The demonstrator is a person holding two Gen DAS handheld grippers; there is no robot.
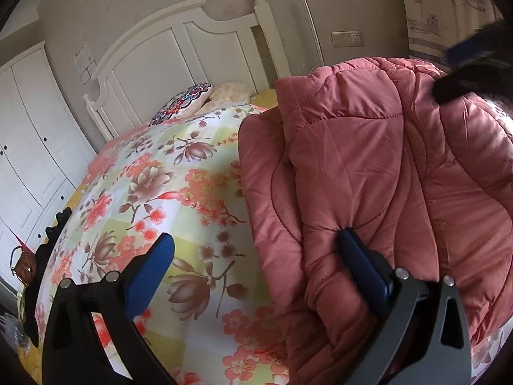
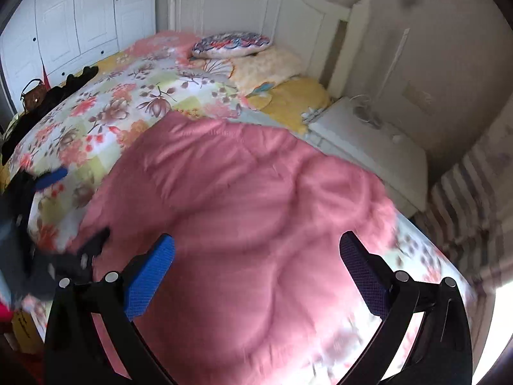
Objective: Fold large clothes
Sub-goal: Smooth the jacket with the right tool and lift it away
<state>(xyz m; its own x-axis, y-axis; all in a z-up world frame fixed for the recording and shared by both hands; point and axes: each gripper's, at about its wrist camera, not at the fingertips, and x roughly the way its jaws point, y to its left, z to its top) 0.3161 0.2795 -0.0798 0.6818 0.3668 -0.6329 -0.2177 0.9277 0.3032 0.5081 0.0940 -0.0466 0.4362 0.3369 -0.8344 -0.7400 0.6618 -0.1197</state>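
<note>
left gripper [image 1: 256,266] jaws wide, one touching pink quilted coat [image 1: 368,166], right gripper [image 2: 256,266] jaws wide

Daylight, soft and moderately bright. Left wrist view is sharp; a sunlit patch lies on the pink padded jacket [image 1: 368,173] at its right side, with folds shadowed left of it. Right wrist view is motion-blurred across the jacket [image 2: 243,211], and blown-out glare sits at the frame edge right of it. Both views show fisheye bending and dark vignetted corners.

Left gripper [image 1: 255,250] spread wide — one finger pressing the pink jacket [image 1: 368,166].
</note>
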